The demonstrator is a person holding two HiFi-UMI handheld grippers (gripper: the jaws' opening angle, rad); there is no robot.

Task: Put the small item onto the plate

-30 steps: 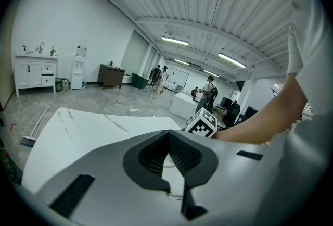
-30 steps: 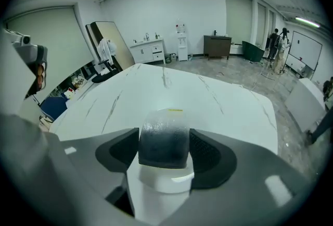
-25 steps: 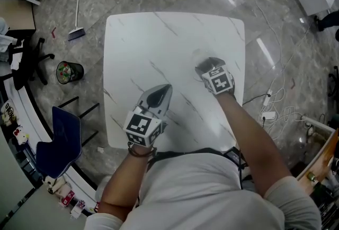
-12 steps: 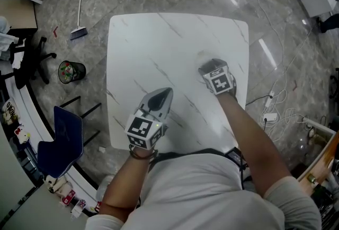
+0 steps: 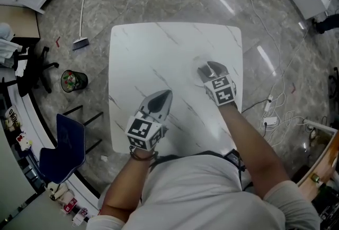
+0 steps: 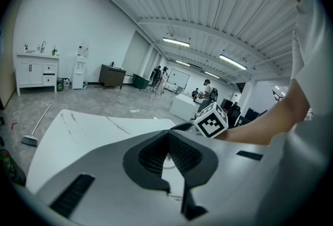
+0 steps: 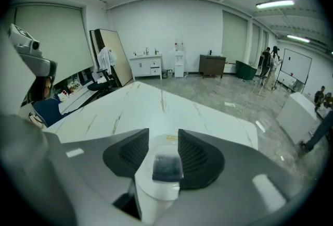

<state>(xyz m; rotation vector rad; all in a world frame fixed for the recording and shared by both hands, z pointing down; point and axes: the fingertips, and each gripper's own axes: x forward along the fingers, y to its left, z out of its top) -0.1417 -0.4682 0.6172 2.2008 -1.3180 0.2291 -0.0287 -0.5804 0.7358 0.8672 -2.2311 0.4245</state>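
L tongs [image 6: 167,139] shut; R tongs [image 7: 163,141] apart, just narrowing, over dark squarish item [image 7: 167,166] on round plate [image 7: 155,189].

Two tongs [image 5: 165,92] [image 5: 207,69], one plate [image 7: 156,191], one small item [image 7: 167,167], one table [image 5: 159,43]

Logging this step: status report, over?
Left gripper shut, empty. Right gripper open, jaws just closing partway, small item between them, apparently lying on plate. Nothing in the way.
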